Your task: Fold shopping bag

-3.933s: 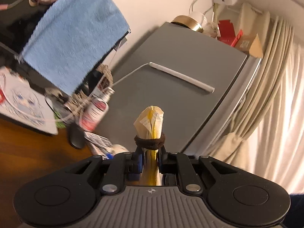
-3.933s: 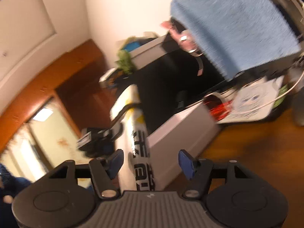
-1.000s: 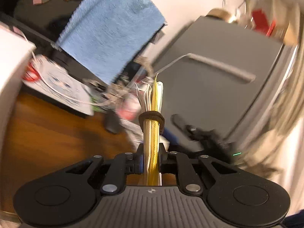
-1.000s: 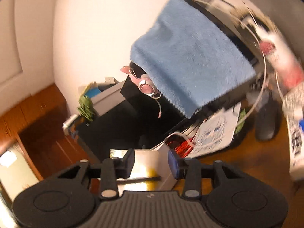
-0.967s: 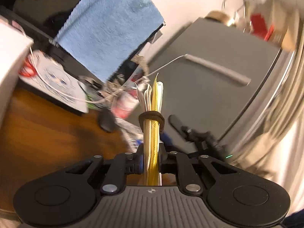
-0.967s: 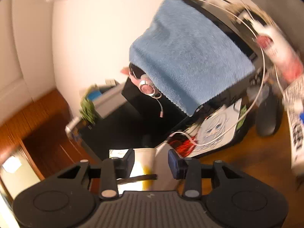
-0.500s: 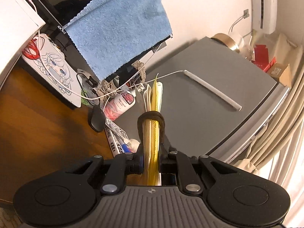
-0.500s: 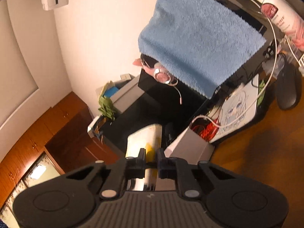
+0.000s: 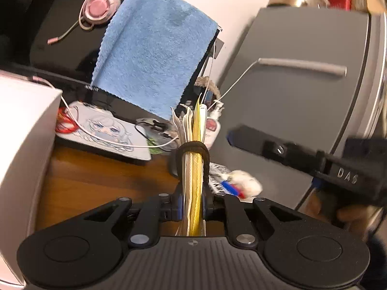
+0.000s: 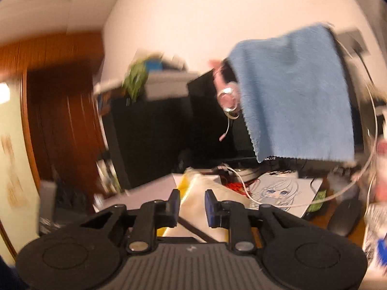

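Note:
The folded shopping bag (image 9: 193, 169) is a flat cream and yellow bundle with a dark elastic band (image 9: 192, 146) round it. It stands upright above the wooden desk (image 9: 96, 181). My left gripper (image 9: 192, 203) is shut on its lower end. In the left wrist view my right gripper (image 9: 232, 135) is a blurred black bar to the right of the bag's top, apart from it, held by a hand (image 9: 338, 212). In the right wrist view my right gripper (image 10: 192, 204) is open, and the bag (image 10: 196, 188) shows through the gap, broad side on.
A blue towel (image 9: 152, 55) hangs over a black monitor with pink headphones (image 9: 99, 7) on top. A printed mouse pad (image 9: 104, 130), cables and a lotion bottle (image 9: 212, 128) crowd the desk's back. A white box (image 9: 21, 145) stands left, a grey fridge (image 9: 302, 111) right.
Half a second ago my right gripper was shut on the bag; now its fingers are apart and it has drawn off to the right. The left gripper keeps its hold.

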